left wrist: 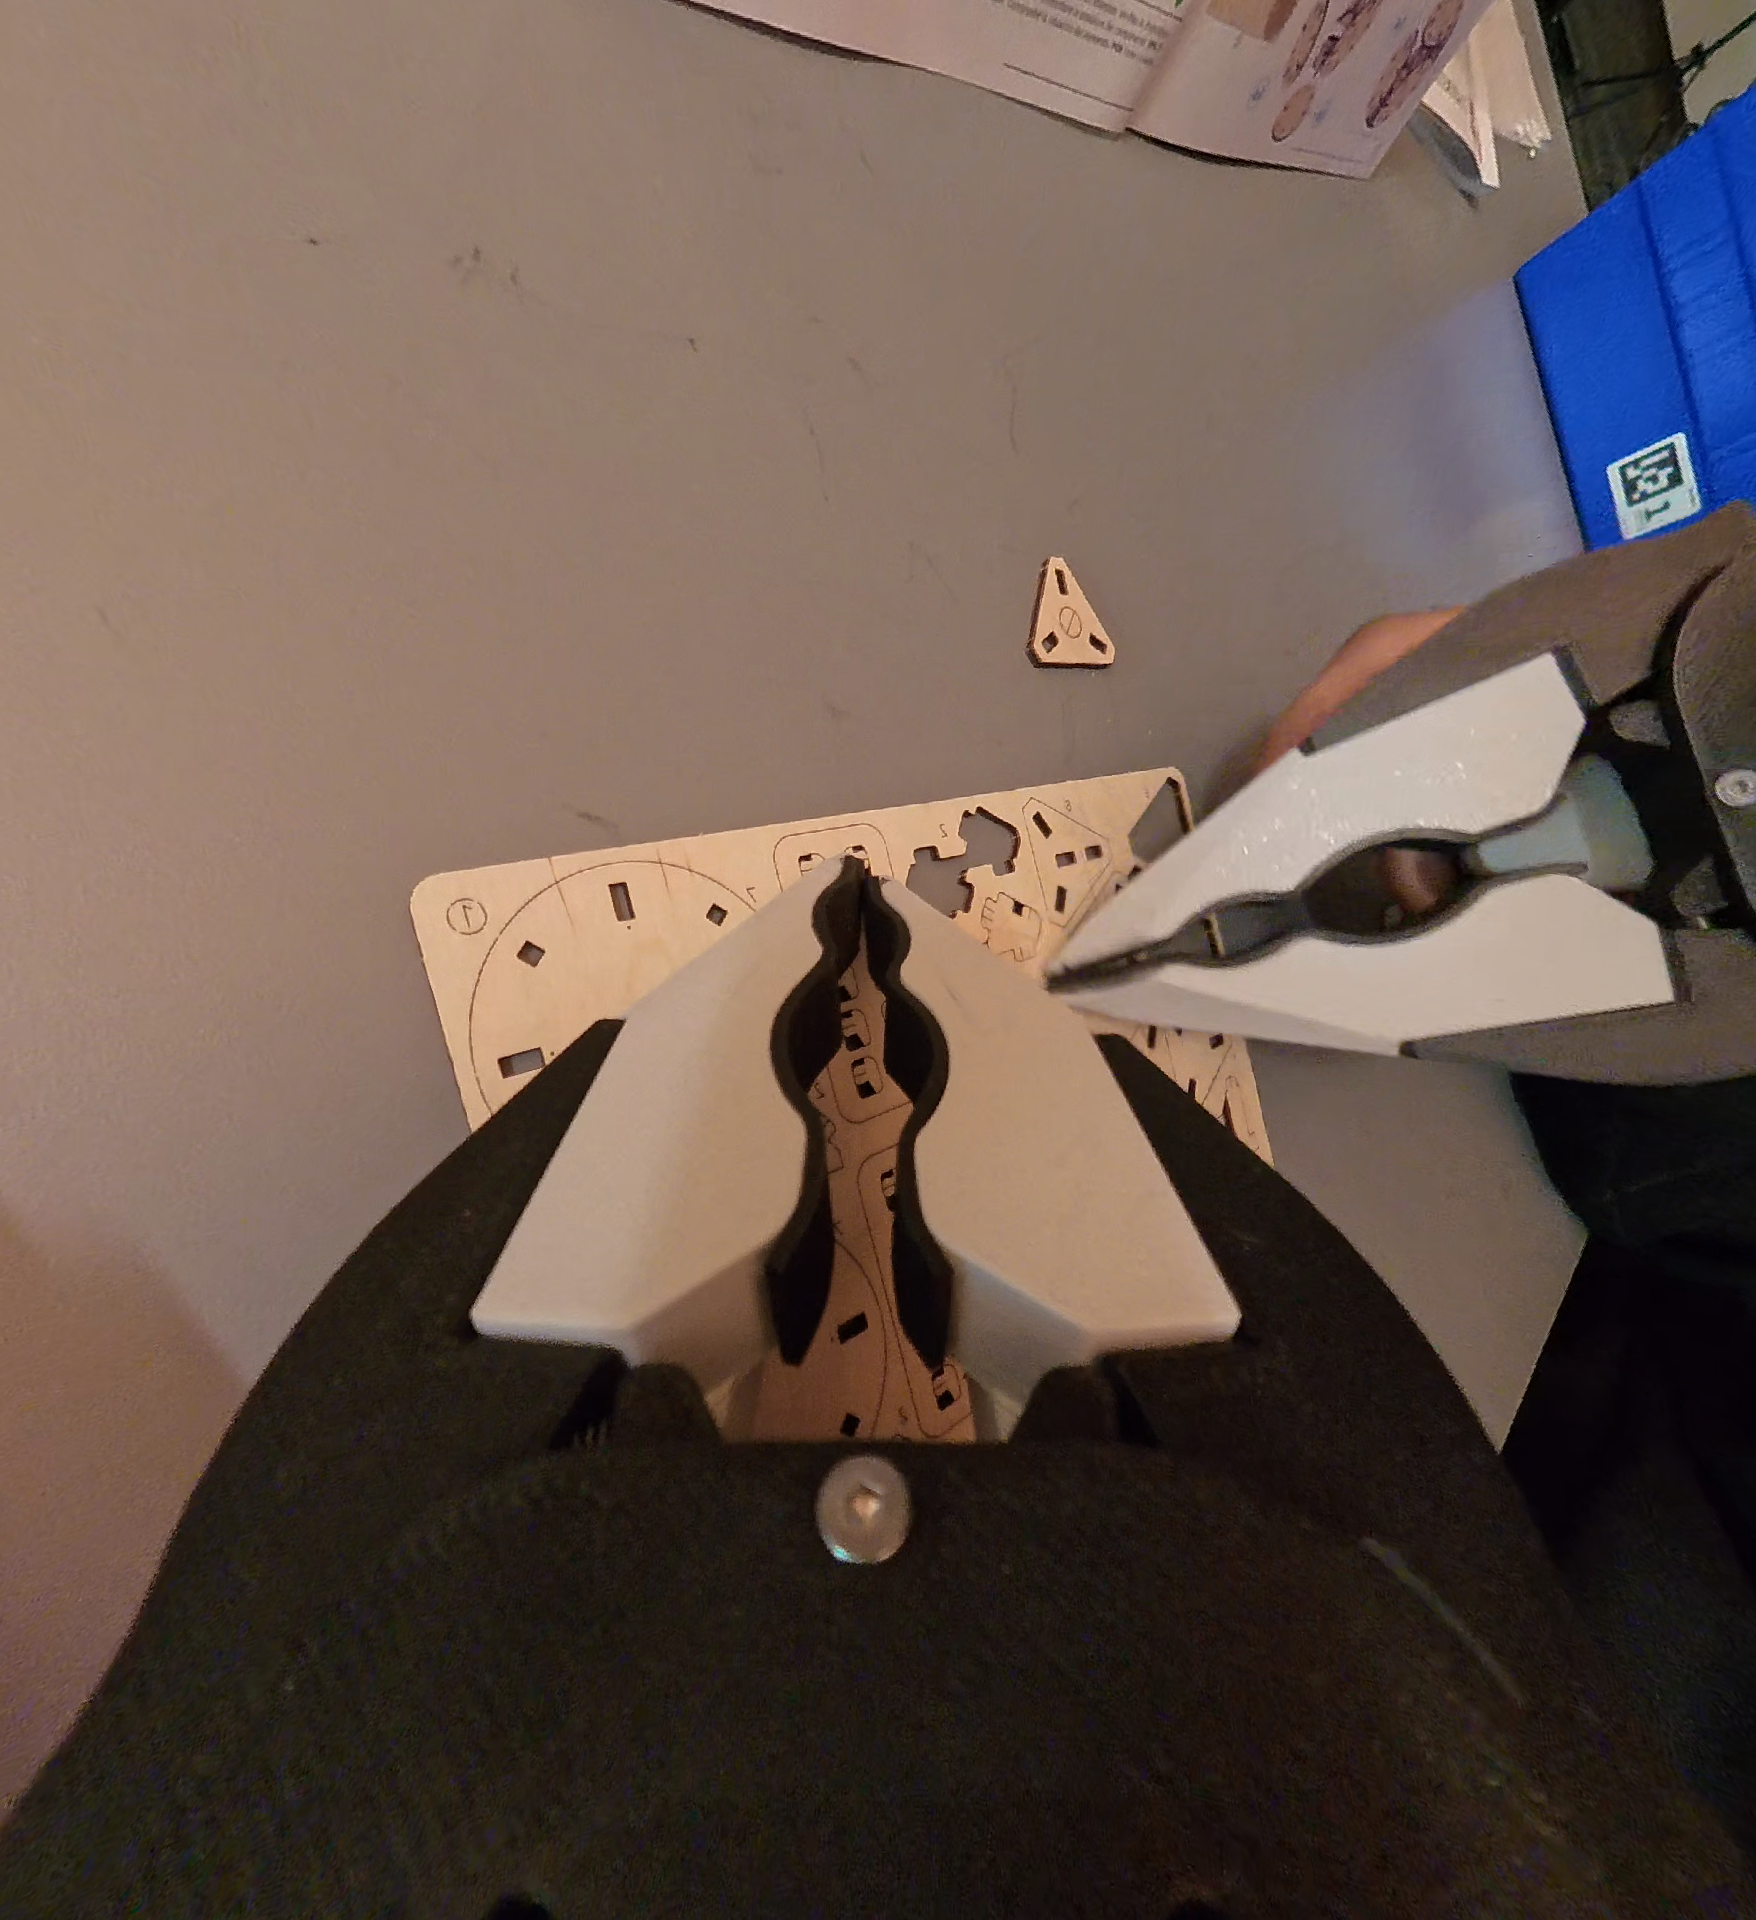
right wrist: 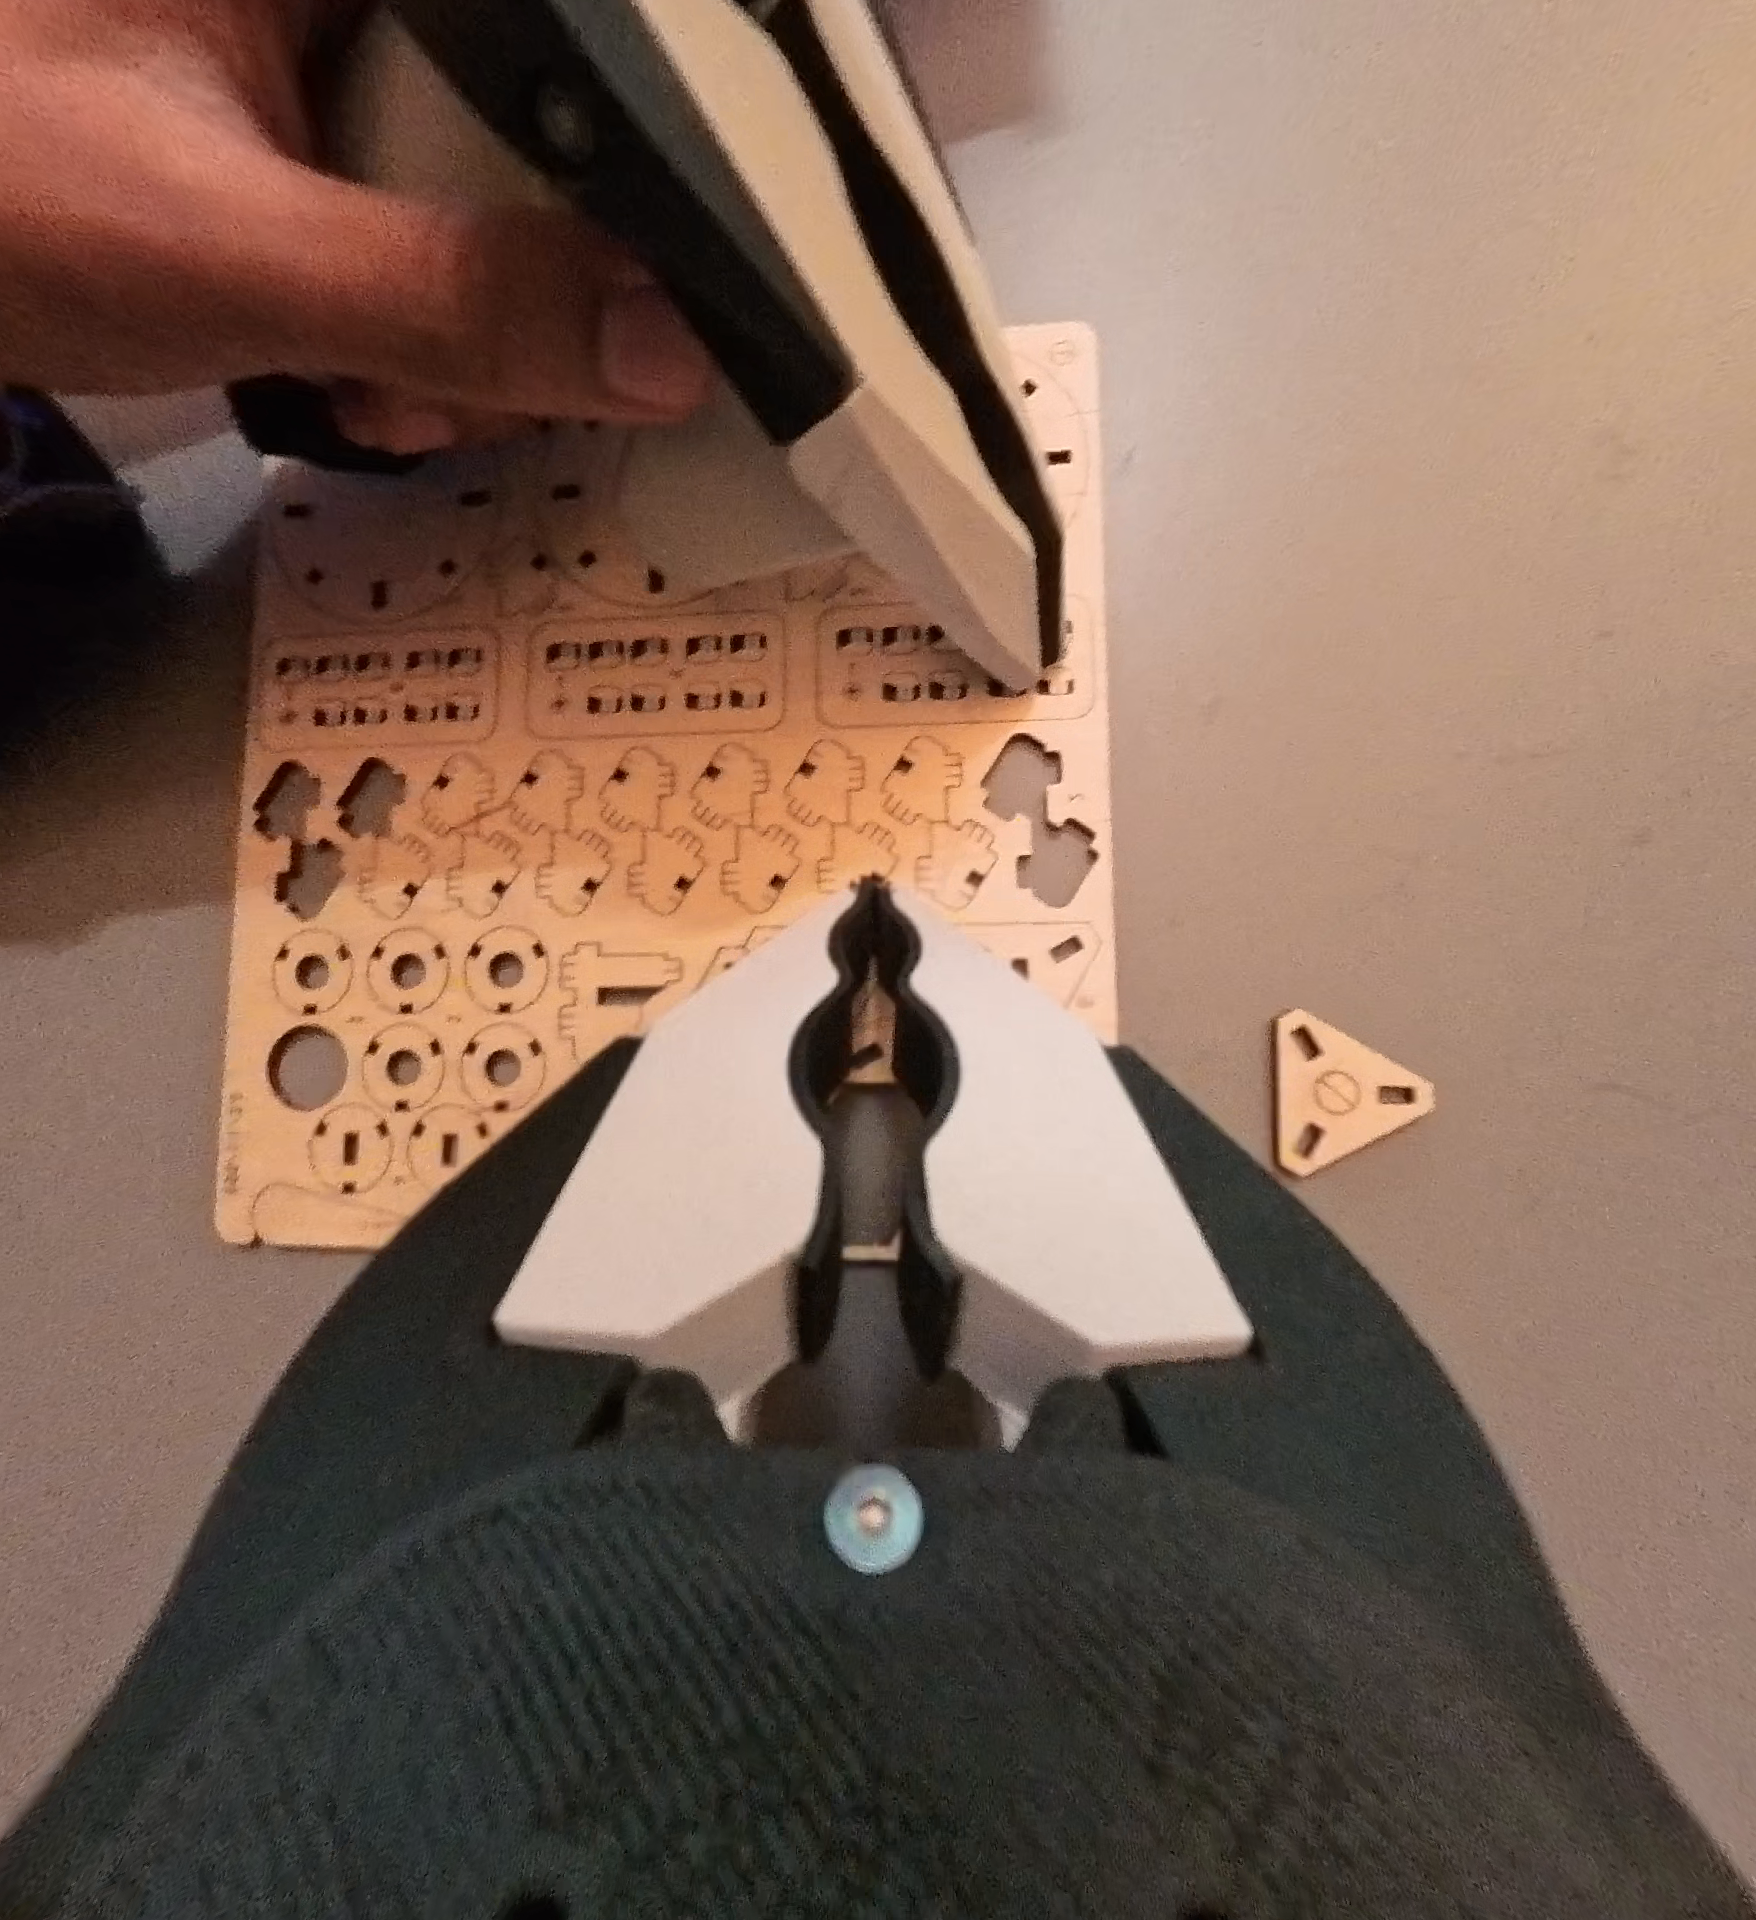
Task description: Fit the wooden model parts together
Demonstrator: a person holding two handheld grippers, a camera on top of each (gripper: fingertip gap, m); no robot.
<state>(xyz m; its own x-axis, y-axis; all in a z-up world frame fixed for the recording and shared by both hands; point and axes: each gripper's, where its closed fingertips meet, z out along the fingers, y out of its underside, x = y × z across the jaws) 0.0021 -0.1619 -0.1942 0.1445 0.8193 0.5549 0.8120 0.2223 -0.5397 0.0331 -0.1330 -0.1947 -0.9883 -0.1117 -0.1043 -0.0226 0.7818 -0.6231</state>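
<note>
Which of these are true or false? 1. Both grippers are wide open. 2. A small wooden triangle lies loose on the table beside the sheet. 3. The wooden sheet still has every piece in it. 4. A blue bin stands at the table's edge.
1. False: the left gripper and right gripper both have their fingertips together.
2. True: the triangle piece lies apart from the wooden sheet.
3. False: several cut-outs are empty, showing the grey table.
4. True: the blue bin.

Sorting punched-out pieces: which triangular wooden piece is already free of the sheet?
The small triangular piece lying alone on the grey table, beside the wooden sheet; the other triangle remains in the sheet's corner.
</note>
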